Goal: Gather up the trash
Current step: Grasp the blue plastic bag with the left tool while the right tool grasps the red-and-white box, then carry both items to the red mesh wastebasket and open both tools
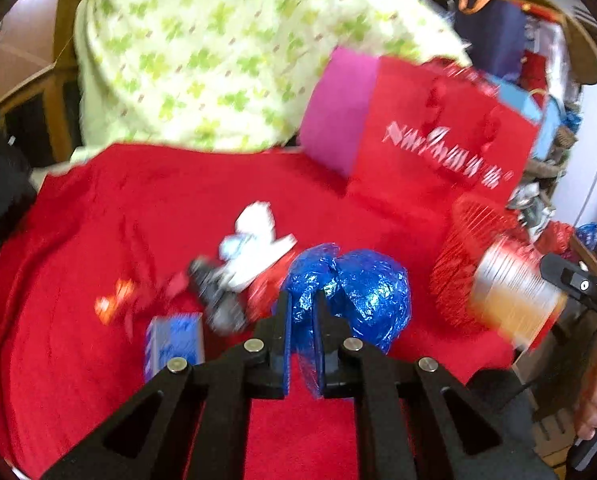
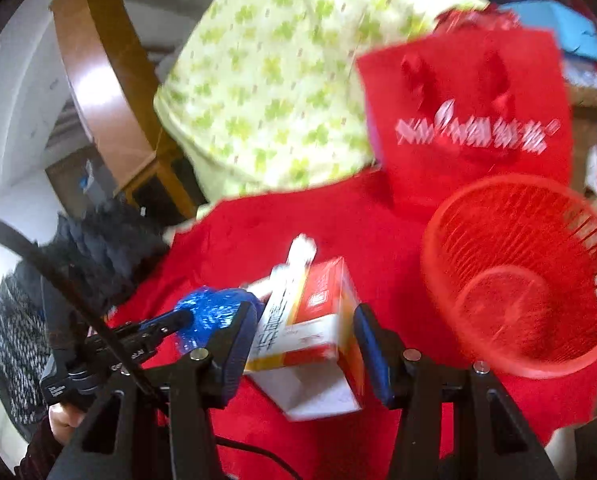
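Your left gripper [image 1: 302,312] has its jaws closed narrow on a crumpled blue plastic bag [image 1: 362,292], pinching a fold of the film while the rest bulges ahead and to the right of the fingers. Your right gripper [image 2: 304,340] holds a red, white and yellow carton [image 2: 318,336] between its jaws, set at a medium width, with the pads against the carton's two sides.

The bench is covered by a red cloth [image 1: 138,200]. Loose trash lies on it to the left of the blue bag: crumpled white paper [image 1: 254,240], a small blue-and-white box [image 1: 174,340] and a red wrapper [image 1: 118,300]; motion blur hides finer detail. A red mesh basket [image 2: 518,276] stands empty to the right of the carton, just in front of a red paper bag [image 2: 470,120] with white lettering. A green-patterned fabric [image 1: 218,48] rises behind the bench.
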Tool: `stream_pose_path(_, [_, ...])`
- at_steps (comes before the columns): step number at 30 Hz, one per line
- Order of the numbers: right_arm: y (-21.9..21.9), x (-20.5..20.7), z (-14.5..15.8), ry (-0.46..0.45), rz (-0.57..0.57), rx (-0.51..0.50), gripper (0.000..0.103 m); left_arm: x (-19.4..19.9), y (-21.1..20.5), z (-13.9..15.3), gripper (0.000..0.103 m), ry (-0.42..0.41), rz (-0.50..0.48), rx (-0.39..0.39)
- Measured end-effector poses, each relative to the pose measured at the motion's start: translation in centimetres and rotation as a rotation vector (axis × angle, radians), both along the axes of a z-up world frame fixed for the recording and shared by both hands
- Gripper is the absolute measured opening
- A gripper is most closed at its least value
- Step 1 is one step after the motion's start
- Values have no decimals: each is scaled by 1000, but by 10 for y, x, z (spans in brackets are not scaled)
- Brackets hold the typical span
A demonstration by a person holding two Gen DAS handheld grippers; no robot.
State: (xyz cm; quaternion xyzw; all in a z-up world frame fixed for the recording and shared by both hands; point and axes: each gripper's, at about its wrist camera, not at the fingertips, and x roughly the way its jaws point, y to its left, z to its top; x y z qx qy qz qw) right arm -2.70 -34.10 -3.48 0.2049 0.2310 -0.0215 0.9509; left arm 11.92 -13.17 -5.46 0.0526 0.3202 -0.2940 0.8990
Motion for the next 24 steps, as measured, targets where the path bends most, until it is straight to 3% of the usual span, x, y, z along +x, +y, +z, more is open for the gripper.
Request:
stream_pose_path(4, [-44,-30,16,-55,-112,12,54,-9,-45,31,10,-40,-91,-47])
stream_pose_path(6, [-64,-35,17,-45,-159,22,54,-14,-78,39,10,-67,-137,-32])
stream_pose_path(10, [-101,-59,11,-68,-232,77,54,-19,-129,36,10,-56,-194,-25])
stream_pose_path(19, [-135,-109,-25,-78,-279,124,58,-25,-202,25,11,-58,-305,23])
stream_pose_path(22, [-142,-114,-29,-88,-287,149,64,-20,-228,16,15,-16,-342,59])
stream_pose_path(24, [-141,-115,-28,-97,-292,140,69,-18,-232,12,35,-10,-337,76])
